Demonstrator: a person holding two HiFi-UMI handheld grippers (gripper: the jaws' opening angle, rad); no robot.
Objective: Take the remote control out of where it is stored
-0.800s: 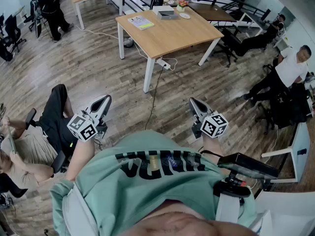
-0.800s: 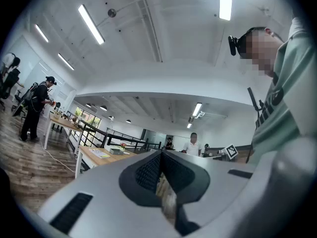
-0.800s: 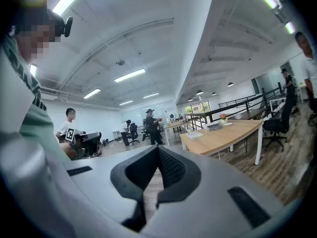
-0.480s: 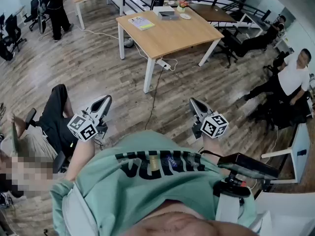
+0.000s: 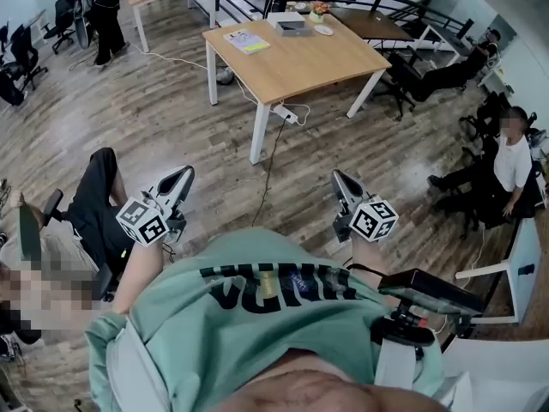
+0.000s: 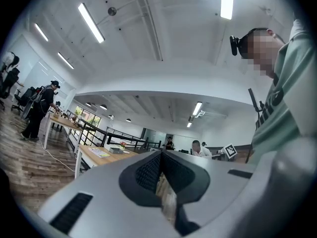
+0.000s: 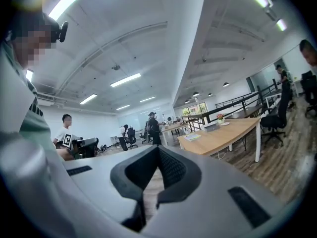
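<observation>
No remote control shows in any view. In the head view my left gripper (image 5: pixel 185 174) and right gripper (image 5: pixel 338 178) are held close in front of the green shirt, above the wood floor, both pointing forward. Each has its jaws together with nothing between them. The left gripper view looks along its shut gripper (image 6: pixel 160 155) toward the wooden table (image 6: pixel 94 155). Past the shut right gripper (image 7: pixel 158 150), the right gripper view shows the same table (image 7: pixel 223 135). The table (image 5: pixel 292 63) stands a few steps ahead and carries a grey box (image 5: pixel 292 26) and a yellow-green booklet (image 5: pixel 246 39).
A power strip (image 5: pixel 286 112) and a cable hang by the table's front leg. A seated person (image 5: pixel 90 204) is close on my left, and others sit on chairs at the right (image 5: pixel 506 166). A standing person (image 5: pixel 105 7) is at the far-left desk.
Both grippers stay where they were. The standing person at the far left has walked toward the desk, and the seated person at the right has shifted further right.
</observation>
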